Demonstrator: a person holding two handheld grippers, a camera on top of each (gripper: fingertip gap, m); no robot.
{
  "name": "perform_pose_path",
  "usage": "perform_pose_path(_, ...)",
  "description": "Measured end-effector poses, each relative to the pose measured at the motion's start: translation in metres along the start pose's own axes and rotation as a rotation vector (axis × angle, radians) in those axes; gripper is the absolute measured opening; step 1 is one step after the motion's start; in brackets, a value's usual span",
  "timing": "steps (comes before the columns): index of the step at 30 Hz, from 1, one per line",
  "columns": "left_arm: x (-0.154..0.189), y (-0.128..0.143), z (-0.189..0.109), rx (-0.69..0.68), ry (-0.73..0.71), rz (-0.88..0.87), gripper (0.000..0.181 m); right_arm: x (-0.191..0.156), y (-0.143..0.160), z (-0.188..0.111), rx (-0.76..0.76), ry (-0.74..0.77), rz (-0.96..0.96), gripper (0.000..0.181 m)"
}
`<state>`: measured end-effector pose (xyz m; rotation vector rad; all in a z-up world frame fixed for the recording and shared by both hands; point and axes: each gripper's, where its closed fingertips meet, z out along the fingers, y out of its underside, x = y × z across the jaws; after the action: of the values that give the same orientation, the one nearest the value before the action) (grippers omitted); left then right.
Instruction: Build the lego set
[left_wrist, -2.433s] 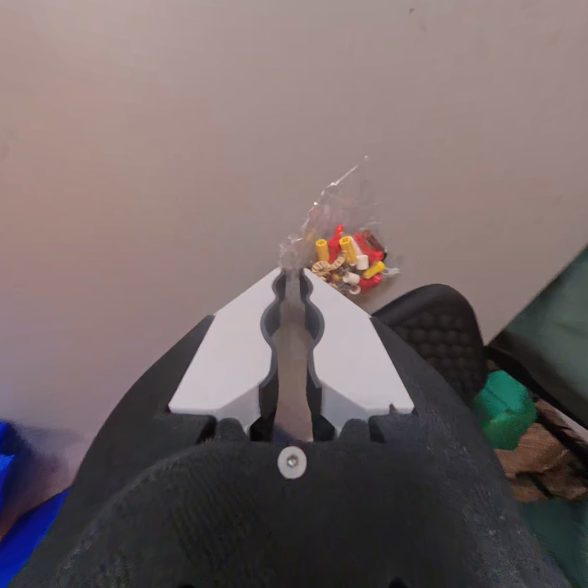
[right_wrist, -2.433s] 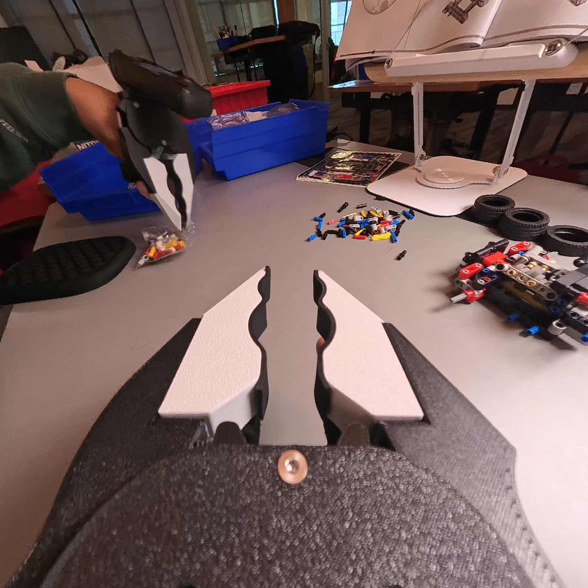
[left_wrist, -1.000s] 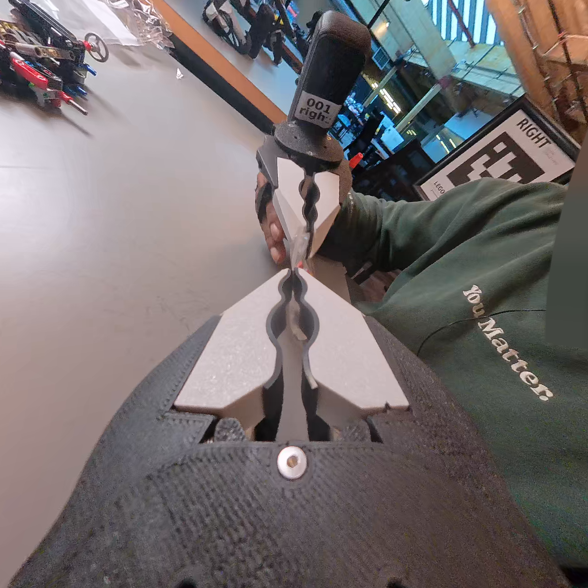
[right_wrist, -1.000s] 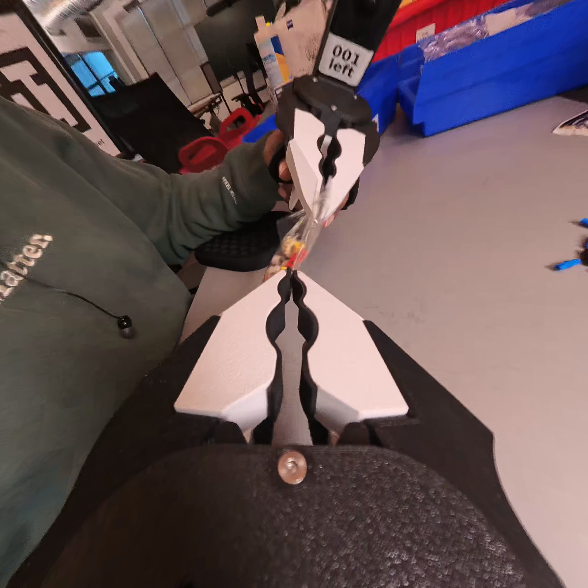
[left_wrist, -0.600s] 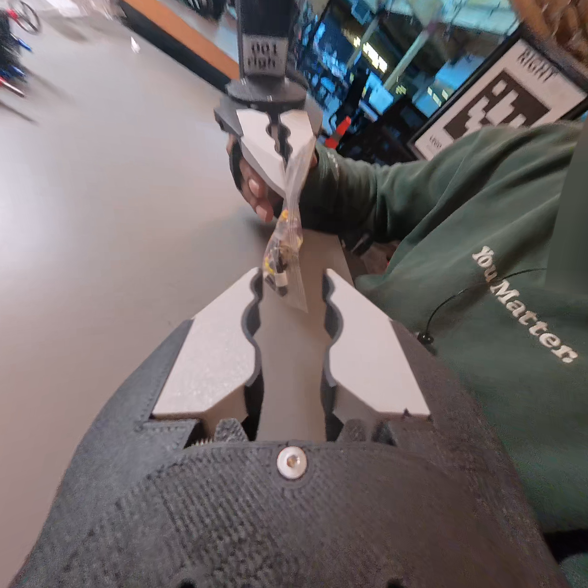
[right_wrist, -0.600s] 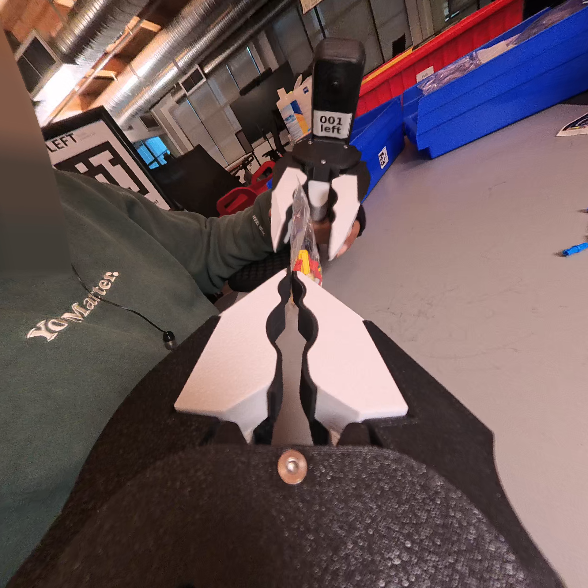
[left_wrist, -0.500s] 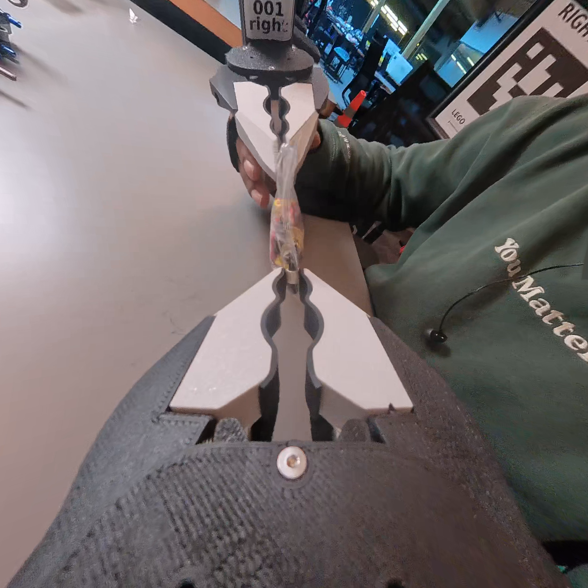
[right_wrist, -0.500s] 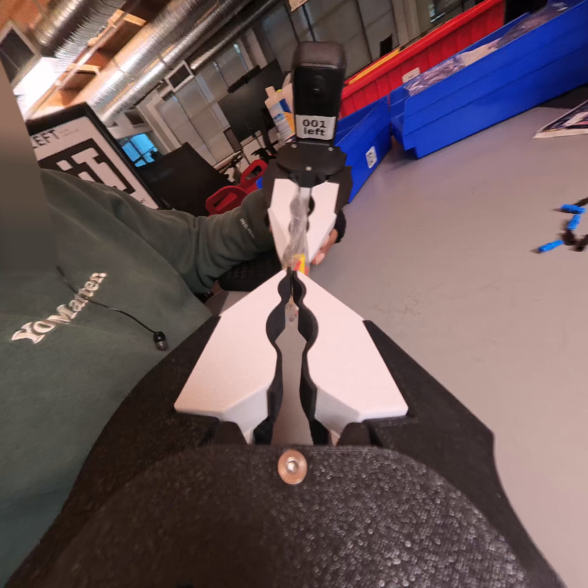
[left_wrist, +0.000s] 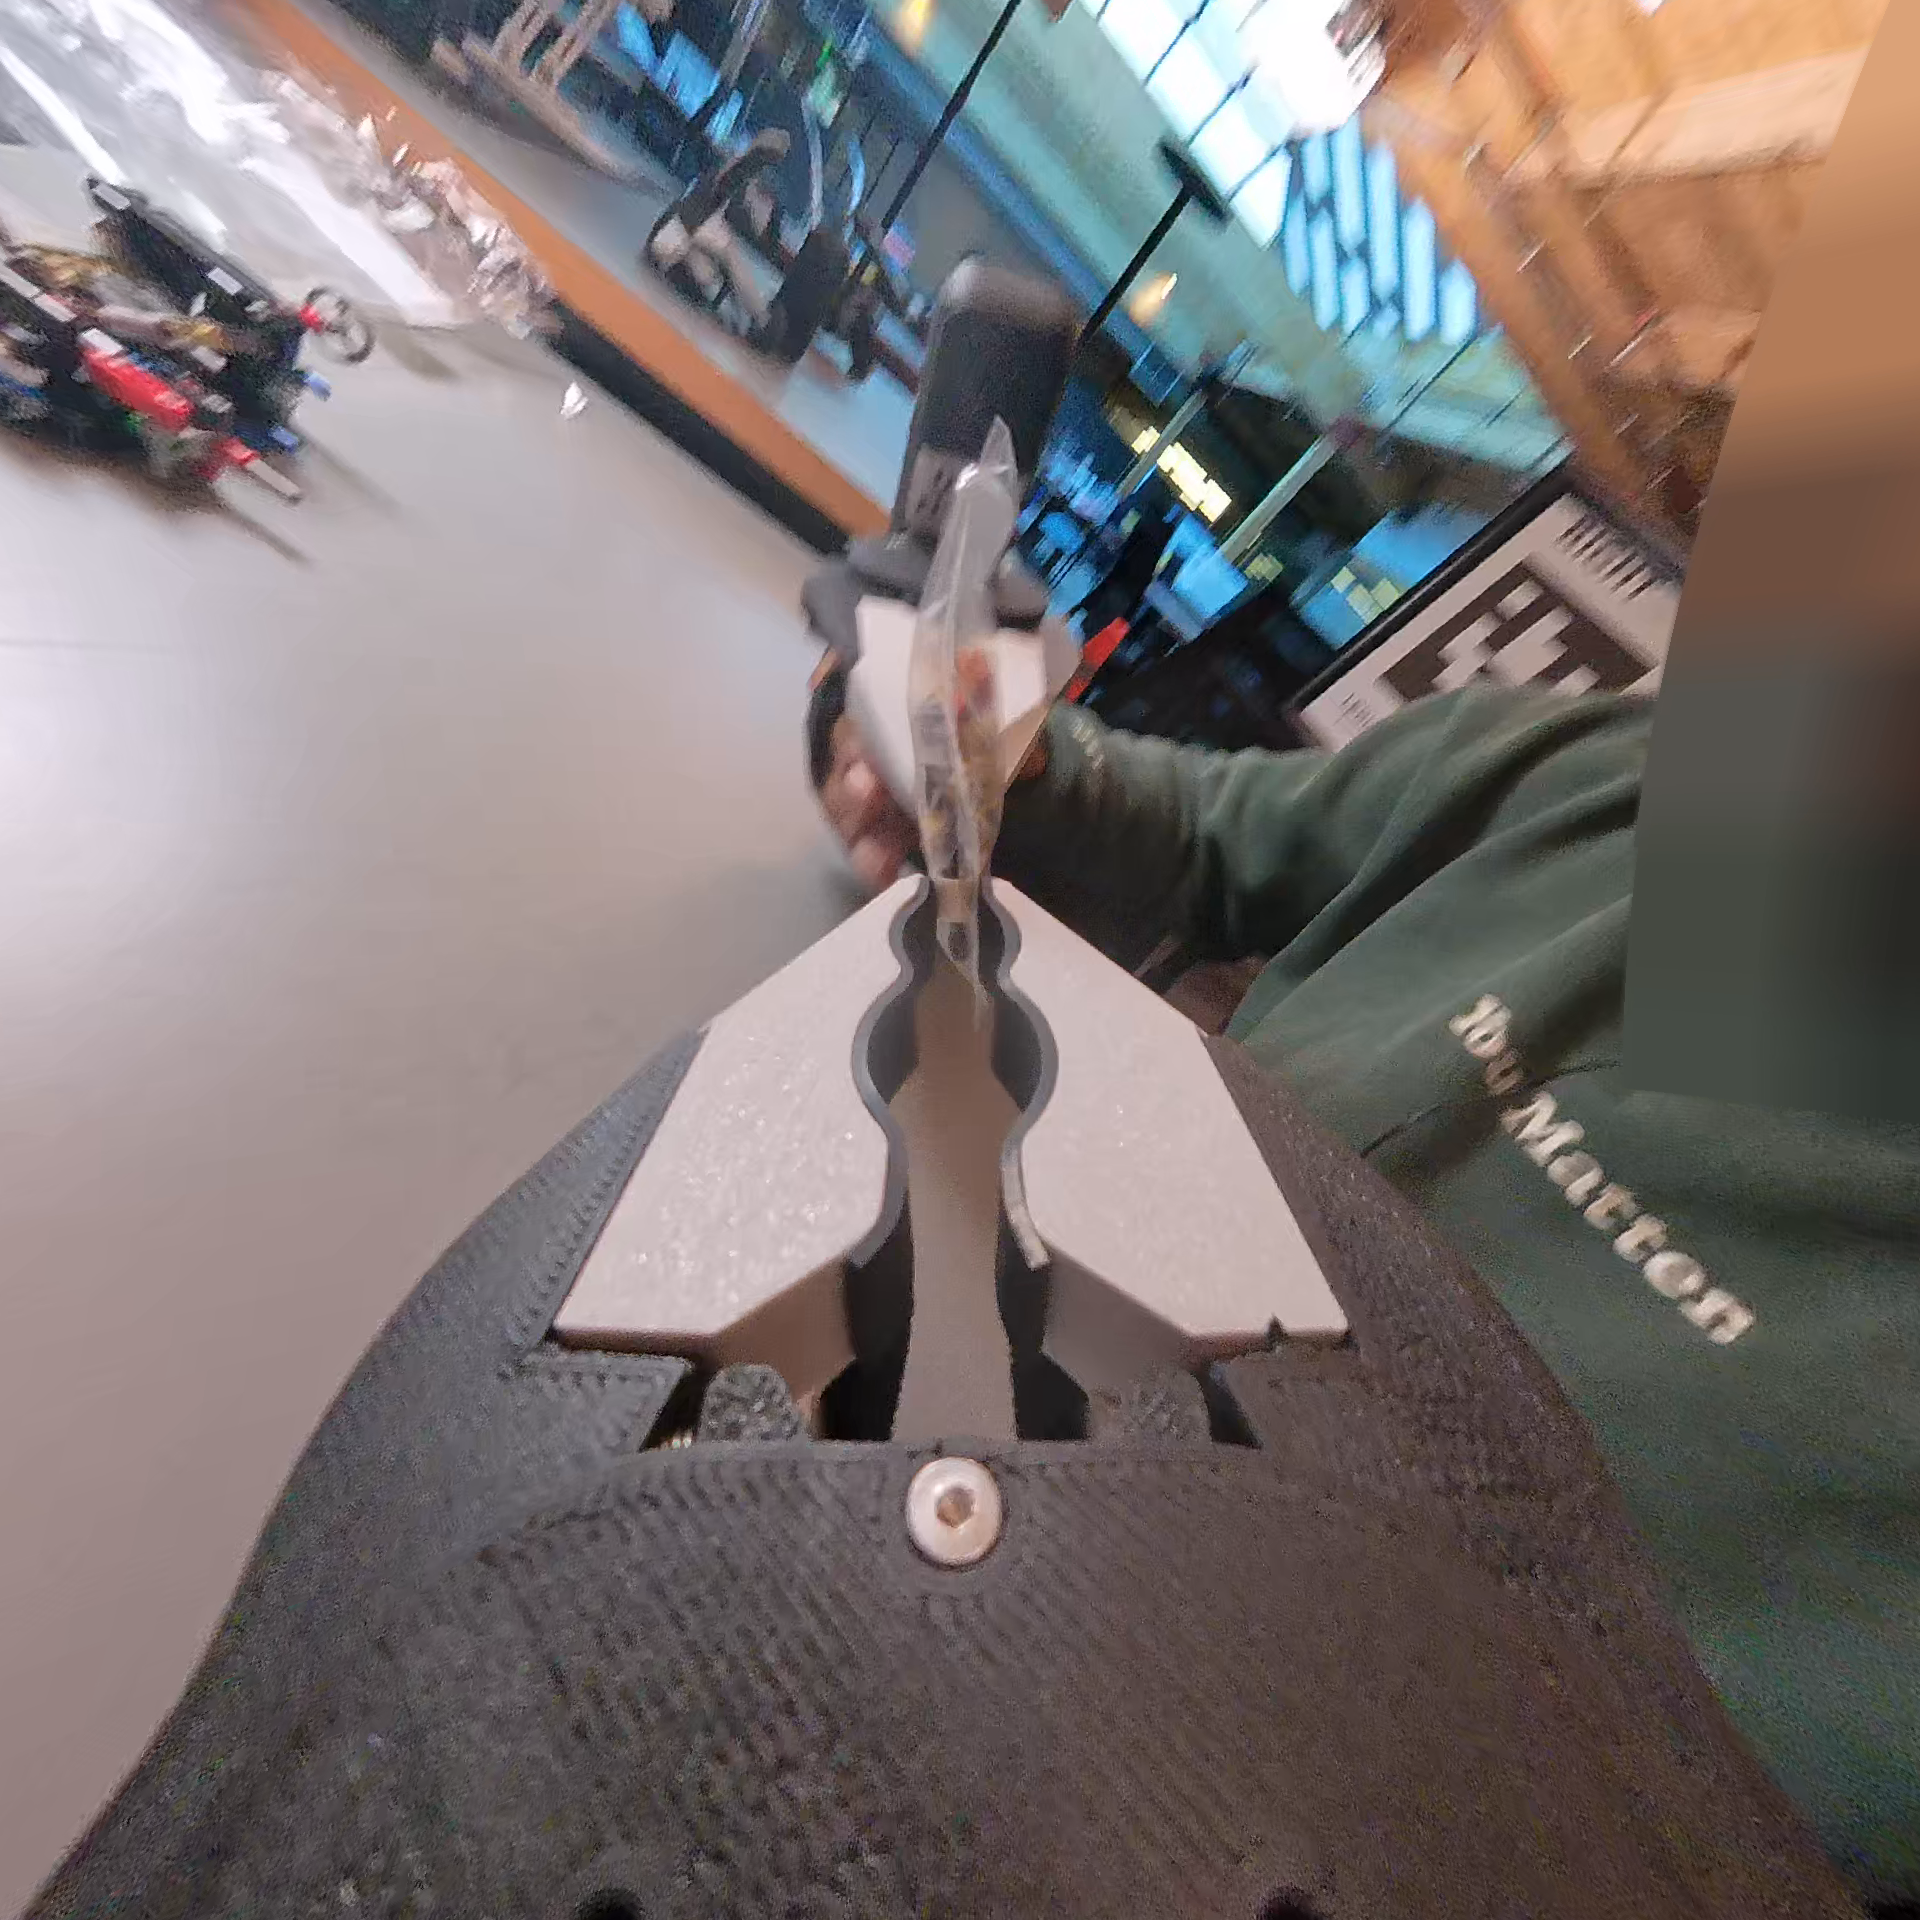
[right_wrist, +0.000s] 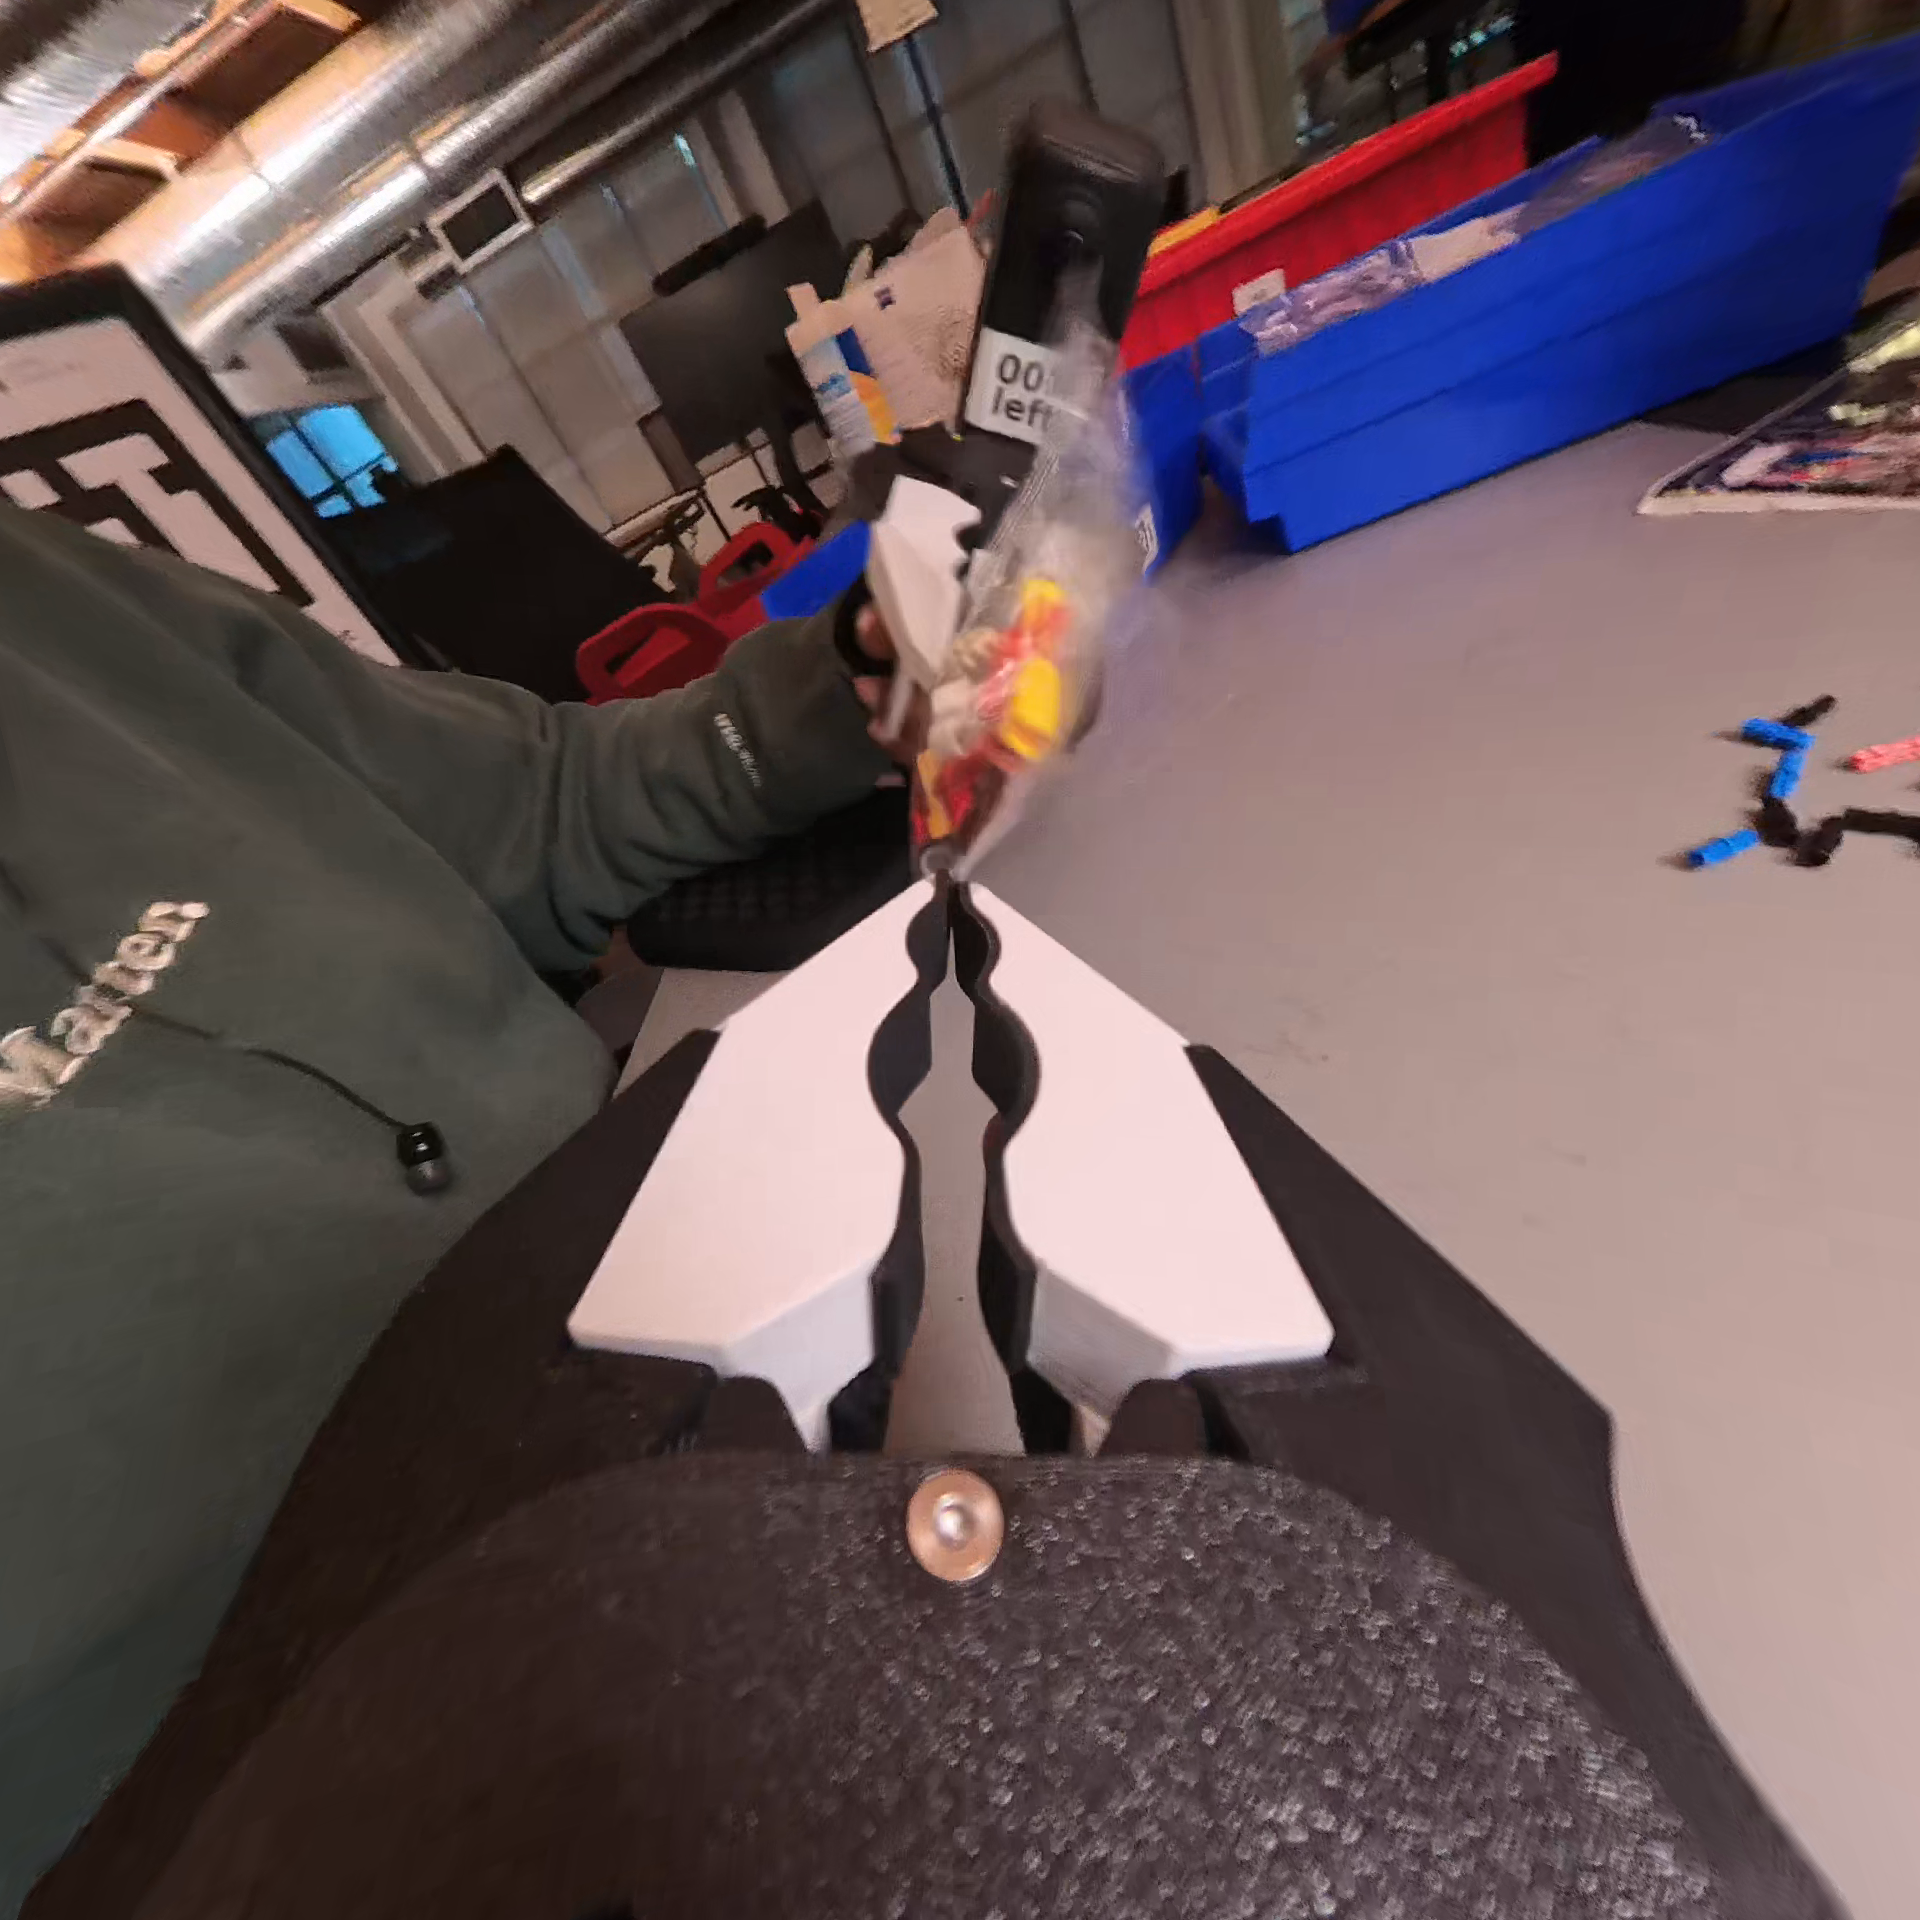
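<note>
Both tongs now pinch the clear bag of small parts (right_wrist: 1013, 686) above the grey counter (right_wrist: 1455, 935): left tongs (left_wrist: 951, 914) regripped one edge, right tongs (right_wrist: 948, 894) grip another. Held taut between the 2, it looks ready for tearing open.

You are working at a grey bench (right_wrist: 1455, 935) in a workshop where silver ducts (right_wrist: 343, 197) are running under the ceiling above tall glazed panels (right_wrist: 540, 343). Blue bins (right_wrist: 1558, 312) and a red bin (right_wrist: 1351, 197) are sitting along the bench's far edge. Beyond the other edge, trimmed in orange (left_wrist: 665, 343), blue-lit windows (left_wrist: 1351, 239) are glowing, blurred.
</note>
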<state>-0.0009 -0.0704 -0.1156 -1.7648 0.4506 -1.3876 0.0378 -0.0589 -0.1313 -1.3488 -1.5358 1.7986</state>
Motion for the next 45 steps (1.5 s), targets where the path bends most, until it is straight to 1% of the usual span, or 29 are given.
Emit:
perform_pose_path(1,-0.004,0.005,-0.005,-0.04,-0.032,0.033,0.0,-0.002,-0.006,-0.006,0.019,-0.016,0.0,0.0)
perform_pose_path(2,-0.001,0.003,-0.007,-0.03,-0.017,0.042,0.0,-0.003,-0.006,-0.01,0.007,-0.025,0.013,0.0)
perform_pose_path(5,0.0,0.01,-0.004,-0.076,-0.013,0.036,0.0,-0.005,0.002,-0.011,-0.016,-0.054,0.036,0.0)
perform_pose_path(9,0.001,0.011,-0.004,-0.074,-0.01,0.037,0.0,-0.005,0.003,-0.011,-0.021,-0.061,0.049,0.0)
perform_pose_path(13,0.009,0.012,-0.001,-0.074,0.019,0.09,0.0,-0.009,0.006,-0.012,-0.043,-0.075,0.032,0.0)
perform_pose_path(14,0.01,0.009,-0.001,-0.047,0.028,0.101,0.008,-0.009,0.008,-0.012,-0.042,-0.075,0.027,0.0)
perform_pose_path(16,0.011,-0.001,-0.003,0.021,0.037,0.092,0.031,-0.013,0.008,-0.011,-0.03,-0.094,0.014,0.0)
perform_pose_path(17,0.01,-0.004,-0.002,0.048,0.039,0.082,0.034,-0.015,0.007,-0.01,-0.019,-0.101,0.011,0.0)
perform_pose_path(19,0.008,-0.008,0.002,0.083,0.041,0.064,0.033,-0.017,0.009,-0.006,-0.024,-0.109,0.01,0.0)
perform_pose_path(20,0.004,-0.007,0.006,0.081,0.02,0.053,0.03,-0.018,0.013,-0.003,-0.044,-0.115,0.003,0.0)
perform_pose_path(21,0.0,-0.005,0.008,0.074,-0.002,0.044,0.023,-0.02,0.017,0.0,-0.064,-0.121,-0.01,0.0)
perform_pose_path(23,-0.002,-0.008,0.005,0.093,0.006,0.009,0.001,-0.025,0.022,0.003,-0.08,-0.14,-0.03,0.0)
perform_pose_path(25,-0.006,-0.008,-0.001,0.096,0.0,-0.016,0.0,-0.025,0.021,0.003,-0.069,-0.133,-0.044,0.0)
perform_pose_path(27,-0.007,-0.007,-0.005,0.08,-0.028,0.032,0.0,-0.021,0.018,0.001,-0.061,-0.112,-0.049,0.0)
perform_pose_path(29,-0.002,-0.008,-0.006,0.07,-0.026,0.071,0.0,-0.017,0.017,-0.003,-0.055,-0.089,-0.057,0.0)
perform_pose_path(33,0.003,-0.008,-0.008,0.059,-0.025,0.118,0.0,-0.006,0.013,-0.008,-0.044,-0.024,-0.071,0.0)
perform_pose_path(35,0.006,-0.009,-0.011,0.057,-0.014,0.127,0.0,0.0,0.017,-0.011,-0.07,0.007,-0.093,0.0)
perform_pose_path(37,0.005,-0.004,-0.014,0.025,-0.016,0.134,0.0,0.001,0.022,-0.012,-0.091,0.006,-0.099,0.014)
perform_pose_path(38,0.004,0.0,-0.014,0.006,-0.015,0.134,0.0,0.001,0.025,-0.011,-0.106,-0.005,-0.085,0.025)
perform_pose_path(40,0.004,0.009,-0.012,-0.042,-0.003,0.132,0.0,0.009,0.025,-0.009,-0.122,0.042,-0.088,0.046)
perform_pose_path(41,0.004,0.013,-0.01,-0.064,0.0,0.135,0.0,0.015,0.023,-0.009,-0.123,0.078,-0.112,0.054)
perform_pose_path(43,0.008,0.02,-0.006,-0.104,0.023,0.144,0.0,0.029,0.019,-0.009,-0.136,0.172,-0.189,0.06)
perform_pose_path(45,0.014,0.027,0.0,-0.146,0.057,0.15,0.0,0.033,0.012,-0.005,-0.134,0.206,-0.264,0.065)
